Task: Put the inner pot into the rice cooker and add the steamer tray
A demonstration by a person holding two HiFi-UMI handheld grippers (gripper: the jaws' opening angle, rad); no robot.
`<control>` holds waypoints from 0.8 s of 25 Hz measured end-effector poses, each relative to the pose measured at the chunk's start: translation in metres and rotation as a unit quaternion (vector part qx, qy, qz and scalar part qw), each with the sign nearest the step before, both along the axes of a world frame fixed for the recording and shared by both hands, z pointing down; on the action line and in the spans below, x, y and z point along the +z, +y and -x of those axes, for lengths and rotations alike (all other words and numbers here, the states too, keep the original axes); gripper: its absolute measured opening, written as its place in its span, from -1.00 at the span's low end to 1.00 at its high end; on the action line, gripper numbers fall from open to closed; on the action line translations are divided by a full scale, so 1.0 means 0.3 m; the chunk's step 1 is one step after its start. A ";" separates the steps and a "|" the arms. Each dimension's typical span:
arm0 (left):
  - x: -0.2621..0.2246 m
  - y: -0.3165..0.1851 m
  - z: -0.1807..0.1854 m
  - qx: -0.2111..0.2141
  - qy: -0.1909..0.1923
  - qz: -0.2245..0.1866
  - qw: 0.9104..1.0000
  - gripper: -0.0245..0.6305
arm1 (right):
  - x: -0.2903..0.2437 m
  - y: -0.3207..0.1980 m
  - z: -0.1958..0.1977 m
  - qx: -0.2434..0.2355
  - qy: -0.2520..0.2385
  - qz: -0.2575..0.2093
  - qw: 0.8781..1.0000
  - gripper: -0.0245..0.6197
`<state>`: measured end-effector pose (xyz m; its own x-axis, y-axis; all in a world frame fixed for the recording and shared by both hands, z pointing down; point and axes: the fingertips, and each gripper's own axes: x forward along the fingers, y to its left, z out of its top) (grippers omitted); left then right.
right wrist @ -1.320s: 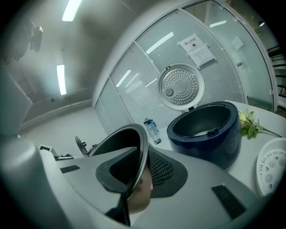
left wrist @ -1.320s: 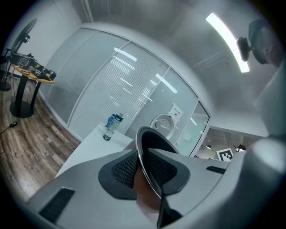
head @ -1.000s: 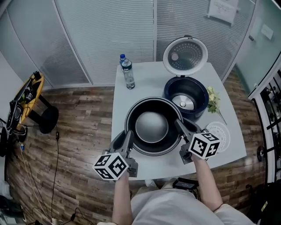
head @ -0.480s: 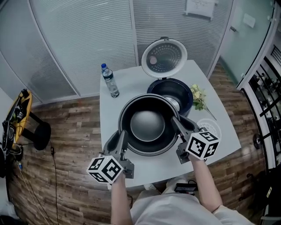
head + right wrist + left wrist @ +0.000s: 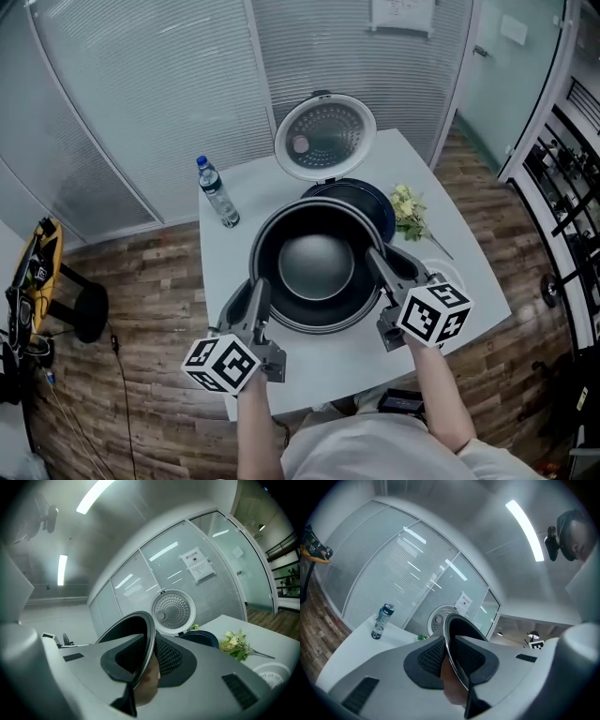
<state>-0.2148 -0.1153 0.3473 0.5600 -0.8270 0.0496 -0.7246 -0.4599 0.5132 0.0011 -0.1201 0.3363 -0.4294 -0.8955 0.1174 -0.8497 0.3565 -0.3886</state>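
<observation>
The dark inner pot (image 5: 319, 267) hangs above the white table (image 5: 225, 272), held by its rim from both sides. My left gripper (image 5: 259, 292) is shut on the rim's left edge (image 5: 454, 639). My right gripper (image 5: 379, 266) is shut on the right edge (image 5: 147, 634). Just behind the pot stands the dark blue rice cooker (image 5: 370, 199), its round lid (image 5: 325, 139) raised; the pot covers much of the cooker's body. The white steamer tray (image 5: 271, 673) lies at the table's right, almost hidden behind my right gripper in the head view.
A water bottle (image 5: 217, 194) stands at the table's back left. A small bunch of flowers (image 5: 408, 211) lies right of the cooker. Frosted glass walls close in behind the table. A black stool (image 5: 84, 309) stands on the wood floor to the left.
Both grippers have lifted the pot and carried it toward the cooker; it now overlaps more of the cooker's body. Both grips have stayed the same.
</observation>
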 end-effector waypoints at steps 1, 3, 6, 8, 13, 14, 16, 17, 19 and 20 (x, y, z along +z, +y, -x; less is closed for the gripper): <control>-0.006 -0.012 -0.011 0.002 0.000 -0.001 1.000 -0.73 | -0.004 -0.006 -0.010 0.002 0.000 0.000 1.000 -0.67; -0.017 -0.038 -0.035 0.008 -0.001 -0.002 1.000 -0.73 | -0.014 -0.021 -0.034 0.005 0.002 -0.002 1.000 -0.67; -0.034 -0.077 -0.075 0.011 0.000 -0.006 1.000 -0.73 | -0.029 -0.051 -0.076 0.010 0.000 -0.005 1.000 -0.67; -0.041 -0.101 -0.096 0.012 0.001 -0.006 1.000 -0.73 | -0.036 -0.074 -0.097 0.014 -0.002 -0.008 1.000 -0.67; -0.060 -0.157 -0.136 0.016 0.002 -0.014 1.000 -0.73 | -0.054 -0.125 -0.137 0.016 -0.006 -0.012 1.000 -0.67; -0.063 -0.167 -0.145 0.016 0.002 -0.015 1.000 -0.73 | -0.056 -0.133 -0.147 0.017 -0.007 -0.012 1.000 -0.67; -0.067 -0.182 -0.164 0.016 0.002 -0.017 1.000 -0.73 | -0.056 -0.145 -0.166 0.019 -0.009 -0.013 1.000 -0.67; -0.068 -0.189 -0.173 0.016 0.001 -0.017 1.000 -0.73 | -0.057 -0.150 -0.175 0.020 -0.009 -0.013 1.000 -0.67; -0.067 -0.208 -0.188 0.016 0.000 -0.016 1.000 -0.73 | -0.061 -0.165 -0.190 0.022 -0.007 -0.015 1.000 -0.67; -0.067 -0.220 -0.193 0.015 0.001 -0.016 1.000 -0.73 | -0.063 -0.175 -0.196 0.023 -0.006 -0.016 1.000 -0.67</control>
<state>-0.1568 -0.1812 0.3271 0.5855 -0.8104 0.0217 -0.7088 -0.4987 0.4989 0.0598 -0.1727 0.3175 -0.3893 -0.9173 0.0831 -0.8610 0.3303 -0.3869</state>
